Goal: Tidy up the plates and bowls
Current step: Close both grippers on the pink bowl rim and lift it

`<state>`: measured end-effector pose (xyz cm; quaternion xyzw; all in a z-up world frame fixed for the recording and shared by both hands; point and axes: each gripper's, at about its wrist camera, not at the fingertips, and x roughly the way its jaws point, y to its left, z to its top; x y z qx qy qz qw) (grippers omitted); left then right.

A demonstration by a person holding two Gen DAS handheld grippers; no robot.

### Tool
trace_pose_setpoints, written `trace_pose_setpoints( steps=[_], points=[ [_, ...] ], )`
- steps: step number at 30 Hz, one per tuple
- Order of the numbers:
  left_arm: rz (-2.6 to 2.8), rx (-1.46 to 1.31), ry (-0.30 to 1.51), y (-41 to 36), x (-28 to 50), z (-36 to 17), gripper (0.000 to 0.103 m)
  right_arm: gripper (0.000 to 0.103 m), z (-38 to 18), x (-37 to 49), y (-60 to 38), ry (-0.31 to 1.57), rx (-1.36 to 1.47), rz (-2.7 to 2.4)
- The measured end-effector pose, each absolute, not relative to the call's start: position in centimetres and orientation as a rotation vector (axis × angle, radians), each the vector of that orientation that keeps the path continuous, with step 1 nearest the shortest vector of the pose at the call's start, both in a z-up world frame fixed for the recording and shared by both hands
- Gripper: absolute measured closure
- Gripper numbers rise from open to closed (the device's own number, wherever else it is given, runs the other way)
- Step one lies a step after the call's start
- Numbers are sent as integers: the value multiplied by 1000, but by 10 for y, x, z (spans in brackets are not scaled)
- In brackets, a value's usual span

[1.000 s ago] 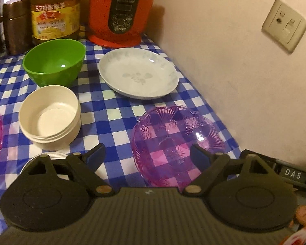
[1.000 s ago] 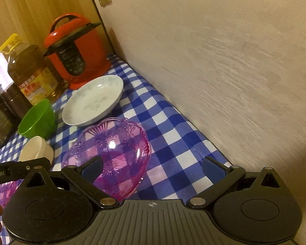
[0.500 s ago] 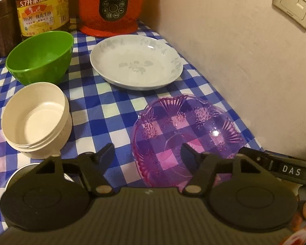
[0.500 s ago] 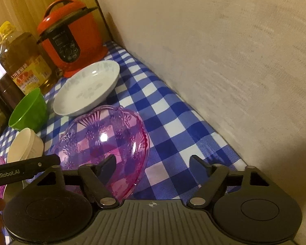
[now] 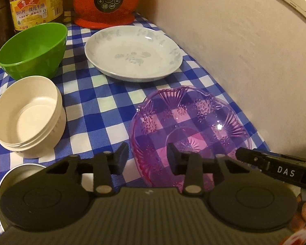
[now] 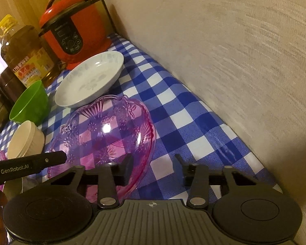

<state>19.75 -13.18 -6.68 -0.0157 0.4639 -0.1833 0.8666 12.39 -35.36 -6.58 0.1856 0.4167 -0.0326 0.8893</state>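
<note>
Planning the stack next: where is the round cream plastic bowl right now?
In the left wrist view the round cream plastic bowl sits at left on the checked cloth, just in front of the green bowl.

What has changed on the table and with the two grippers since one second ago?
Both grippers came down toward the purple dish and their jaws are closing: the left gripper and the right gripper each straddle its rim, neither yet clearly gripping. The white plate, green bowl and cream bowl stayed put.

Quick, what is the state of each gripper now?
Left gripper: closing around the purple dish rim, not yet pressing.
Right gripper: closing around the same rim, not yet pressing.
</note>
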Motion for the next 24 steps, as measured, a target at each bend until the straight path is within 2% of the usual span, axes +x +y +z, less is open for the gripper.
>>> trace_pose_setpoints(
  steps=[3, 6, 10, 12, 24],
  points=[
    [-374, -44, 980, -130, 198, -69, 74, 72, -66, 123, -354, 866, 390, -67],
    [-360, -43, 984, -129, 199, -70, 83, 78, -66, 123, -354, 864, 390, -63],
    [-353, -39, 989, -127, 201, -70, 92, 85, -65, 122, -352, 860, 387, -60],
    [-359, -37, 989, -126, 201, -69, 94, 92, -65, 122, -351, 856, 392, -57],
    [-357, -53, 954, -128, 206, -50, 94, 92, -48, 129, -354, 833, 396, -54]
  ],
)
